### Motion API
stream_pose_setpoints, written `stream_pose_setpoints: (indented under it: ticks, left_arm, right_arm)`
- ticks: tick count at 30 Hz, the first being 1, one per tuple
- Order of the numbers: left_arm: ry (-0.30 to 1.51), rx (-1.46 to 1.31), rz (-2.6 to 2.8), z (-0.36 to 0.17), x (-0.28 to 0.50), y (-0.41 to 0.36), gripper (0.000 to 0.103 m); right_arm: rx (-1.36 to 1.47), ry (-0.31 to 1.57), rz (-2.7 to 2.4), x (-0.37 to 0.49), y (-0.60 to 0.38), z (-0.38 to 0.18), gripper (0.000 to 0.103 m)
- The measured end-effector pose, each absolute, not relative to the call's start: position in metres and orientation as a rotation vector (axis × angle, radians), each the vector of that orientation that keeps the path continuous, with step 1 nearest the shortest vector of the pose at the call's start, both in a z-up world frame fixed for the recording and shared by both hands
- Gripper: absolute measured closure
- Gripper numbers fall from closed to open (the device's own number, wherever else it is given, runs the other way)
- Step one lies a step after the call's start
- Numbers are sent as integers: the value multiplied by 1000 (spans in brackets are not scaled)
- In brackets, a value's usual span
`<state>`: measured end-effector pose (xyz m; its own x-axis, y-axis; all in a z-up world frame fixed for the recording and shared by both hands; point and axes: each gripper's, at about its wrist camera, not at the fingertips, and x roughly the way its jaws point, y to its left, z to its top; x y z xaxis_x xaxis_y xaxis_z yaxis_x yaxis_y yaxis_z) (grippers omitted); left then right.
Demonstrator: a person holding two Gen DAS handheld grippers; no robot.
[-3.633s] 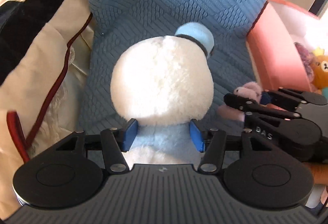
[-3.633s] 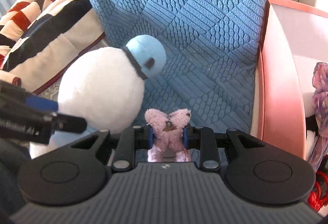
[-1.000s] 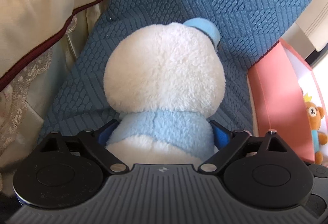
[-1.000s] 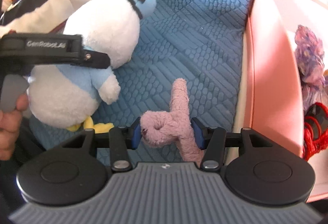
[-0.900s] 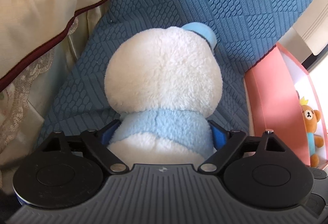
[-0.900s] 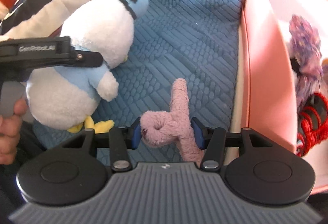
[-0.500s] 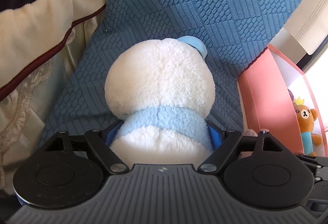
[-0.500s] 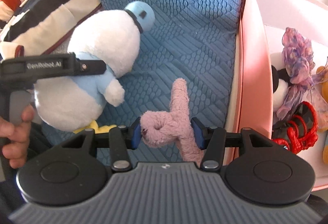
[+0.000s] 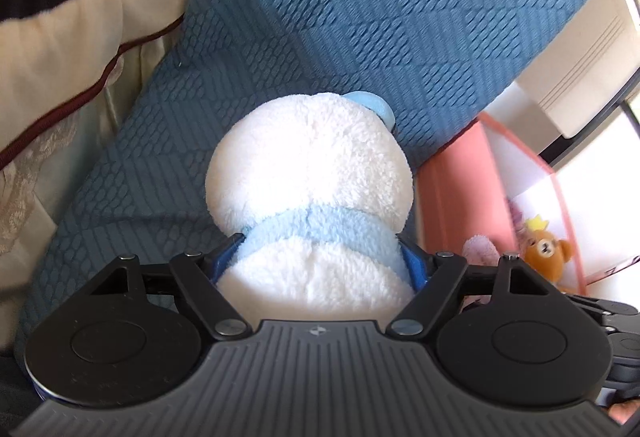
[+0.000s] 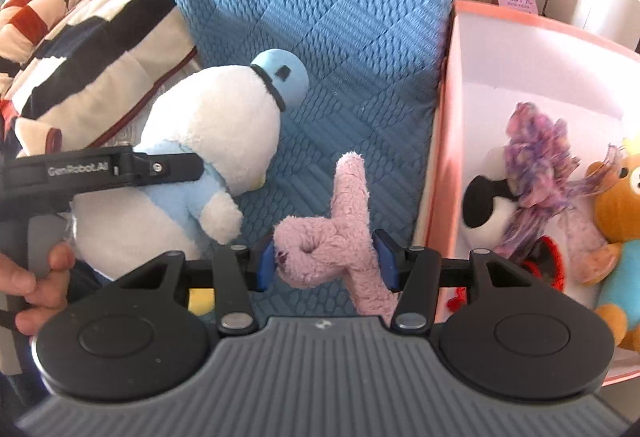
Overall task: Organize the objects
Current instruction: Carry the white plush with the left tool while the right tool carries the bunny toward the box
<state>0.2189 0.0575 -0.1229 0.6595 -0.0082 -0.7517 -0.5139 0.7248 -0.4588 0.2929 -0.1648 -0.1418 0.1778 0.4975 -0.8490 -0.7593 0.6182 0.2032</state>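
Note:
A white plush duck [image 9: 308, 177] with a light-blue shirt and cap sits between the blue pads of my left gripper [image 9: 320, 261]. The jaws are closing and the pads press into its body. In the right wrist view the duck [image 10: 212, 117] hangs above the blue cushion, with one of the left gripper's fingers [image 10: 168, 167] across its side. My right gripper [image 10: 324, 261] is shut on a small pink plush [image 10: 336, 237], whose long limb sticks up past the pads. That pink plush [image 9: 480, 249] peeks in at the right of the left wrist view.
A pink box [image 10: 440, 157] stands open at the right and holds an orange bear [image 10: 616, 197], a purple-haired toy [image 10: 536, 149] and a black-and-white plush [image 10: 488, 205]. A blue textured cushion [image 9: 360, 37] lies behind. A striped blanket [image 10: 80, 37] lies left. A person's hand [image 10: 36, 285] grips the left handle.
Both grippers have risen with their toys. The left jaws have narrowed on the duck. More of the pink box's inside shows in the right wrist view.

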Motion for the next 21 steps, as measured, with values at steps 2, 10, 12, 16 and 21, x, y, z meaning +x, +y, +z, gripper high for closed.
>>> stream_pose_setpoints:
  ticks: [2,10,12,16,21]
  left_arm:
    - [792,-708,310,-111,221,54,21]
    - [719,-686,242,-53,246,30,21]
    - [700,-678,226,-37,254,23,21]
    - [663,-657,191,-5,272,5,21]
    - [630,-626,154,27,294,-23,21]
  right_arm:
    - [-281,1060,907,298,-170,-134,50]
    - [-238,978,897,324,-191,-87,50]
    - [-221,953,891,331,-198,-73,50]
    - [-183,911,877,345,-215,-49,50]
    - [-141,874,868,356,-242,-31,50]
